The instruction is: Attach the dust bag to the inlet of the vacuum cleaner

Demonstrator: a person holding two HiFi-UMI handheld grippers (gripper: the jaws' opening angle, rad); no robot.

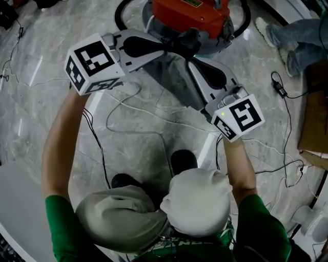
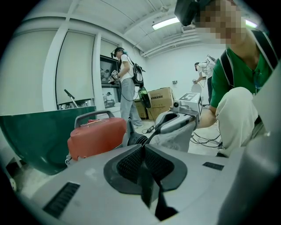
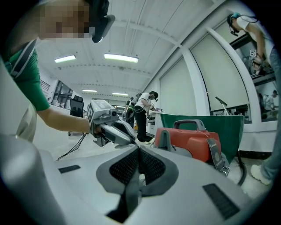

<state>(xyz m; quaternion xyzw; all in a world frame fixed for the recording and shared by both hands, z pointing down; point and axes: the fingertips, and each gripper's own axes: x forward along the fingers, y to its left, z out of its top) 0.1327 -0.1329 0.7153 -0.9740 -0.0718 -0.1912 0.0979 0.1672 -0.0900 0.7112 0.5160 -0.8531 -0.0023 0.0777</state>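
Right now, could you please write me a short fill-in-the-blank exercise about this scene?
1. The vacuum cleaner has a ____ body.
2. The dust bag, pinched by the left gripper and the right gripper, is ____ in colour.
3. The person's sleeves are ____.
Missing words: red; grey; green.

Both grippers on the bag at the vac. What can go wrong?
The left gripper and right gripper seem to pinch only the dust bag's edge; it may slip.
The bag drapes before the vacuum cleaner, inlet not visible; misalignment possible.
Loose cables by the feet could snag.
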